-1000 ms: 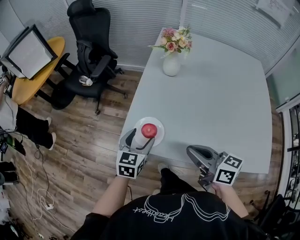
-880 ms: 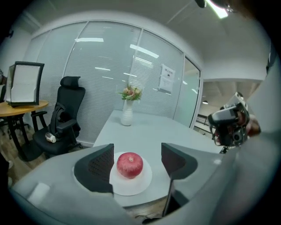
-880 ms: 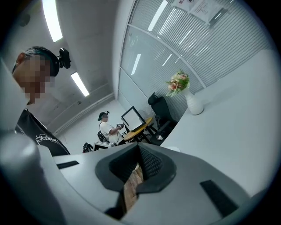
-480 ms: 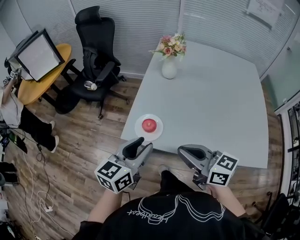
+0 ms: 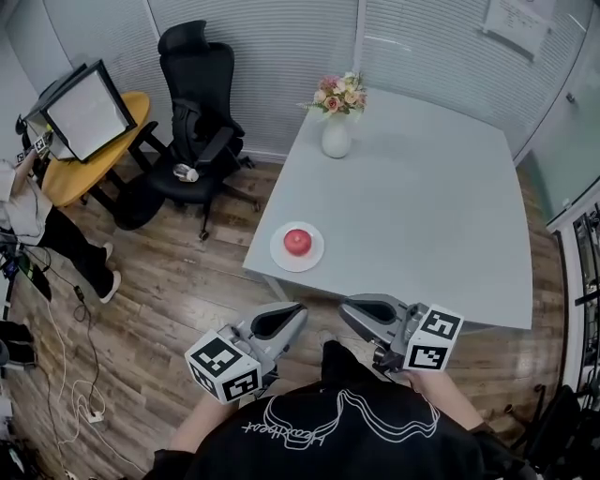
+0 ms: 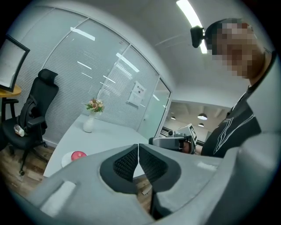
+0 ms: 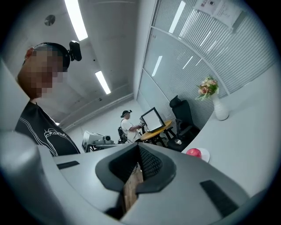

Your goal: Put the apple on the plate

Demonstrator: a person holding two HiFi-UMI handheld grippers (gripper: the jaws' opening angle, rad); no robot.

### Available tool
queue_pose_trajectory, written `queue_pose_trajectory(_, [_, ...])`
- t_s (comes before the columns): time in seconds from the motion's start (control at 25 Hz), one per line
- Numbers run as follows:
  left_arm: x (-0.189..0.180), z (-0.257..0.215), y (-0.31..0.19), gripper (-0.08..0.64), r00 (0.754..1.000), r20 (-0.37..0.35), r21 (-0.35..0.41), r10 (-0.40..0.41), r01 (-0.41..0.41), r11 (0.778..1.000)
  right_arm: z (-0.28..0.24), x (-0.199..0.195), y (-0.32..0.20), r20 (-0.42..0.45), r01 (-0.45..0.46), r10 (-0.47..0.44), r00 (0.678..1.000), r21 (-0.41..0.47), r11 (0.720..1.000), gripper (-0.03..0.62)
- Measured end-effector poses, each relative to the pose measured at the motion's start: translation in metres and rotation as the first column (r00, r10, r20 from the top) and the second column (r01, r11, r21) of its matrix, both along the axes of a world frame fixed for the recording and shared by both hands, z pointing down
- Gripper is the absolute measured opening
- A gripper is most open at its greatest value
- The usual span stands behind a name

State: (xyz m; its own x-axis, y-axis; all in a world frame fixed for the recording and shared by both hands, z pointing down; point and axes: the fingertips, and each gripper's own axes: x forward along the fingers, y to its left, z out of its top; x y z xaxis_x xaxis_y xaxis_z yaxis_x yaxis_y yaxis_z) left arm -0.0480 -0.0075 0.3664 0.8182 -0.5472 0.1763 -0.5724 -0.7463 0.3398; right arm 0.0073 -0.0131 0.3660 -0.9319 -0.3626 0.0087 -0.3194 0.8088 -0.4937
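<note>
The round red apple (image 5: 297, 241) sits on the small round white plate (image 5: 279, 255) at the near-left corner of the pale grey table (image 5: 422, 206). Nearer than the table's edge, the left gripper (image 5: 296, 312) and the right gripper (image 5: 347, 310) hang with their fingers pressed together, holding nothing.

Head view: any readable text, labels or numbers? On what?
No text reads clearly.
Black shirt: pale script, upside down, too blurred to read.
Wall sheet: print too small.
Left gripper, right gripper: cubes carry square markers only, no letters.
</note>
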Motion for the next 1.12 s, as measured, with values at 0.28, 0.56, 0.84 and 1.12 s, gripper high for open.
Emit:
queue_pose_trajectory(0.28, [-0.002, 0.008, 0.019, 0.015, 0.999, 0.037, 0.007, 0.006, -0.006, 1.0, 0.006, -0.011, 0.018, -0.054, 0.02, -0.018, 0.998, 0.031, 0.999, 0.009])
queue_pose_trajectory(0.56, [-0.006, 0.016, 0.016, 0.015, 0.999, 0.032, -0.025, -0.018, 0.019, 1.0, 0.02, -0.017, 0.022, -0.1, 0.041, -0.04, 0.994, 0.007, 0.999, 0.009])
queue_pose_trajectory(0.84, [-0.013, 0.014, 0.012, 0.015, 0.997, 0.057, 0.026, -0.057, 0.056, 0.998, 0.021, -0.02, 0.014, -0.106, 0.037, -0.037, 0.994, 0.004, 0.999, 0.009])
queue_pose_trajectory(1.12, [-0.014, 0.012, 0.01, 0.015, 0.998, 0.05, 0.022, -0.043, 0.042, 0.999, 0.025, -0.021, 0.01, -0.1, 0.034, -0.034, 0.994, 0.002, 0.999, 0.009])
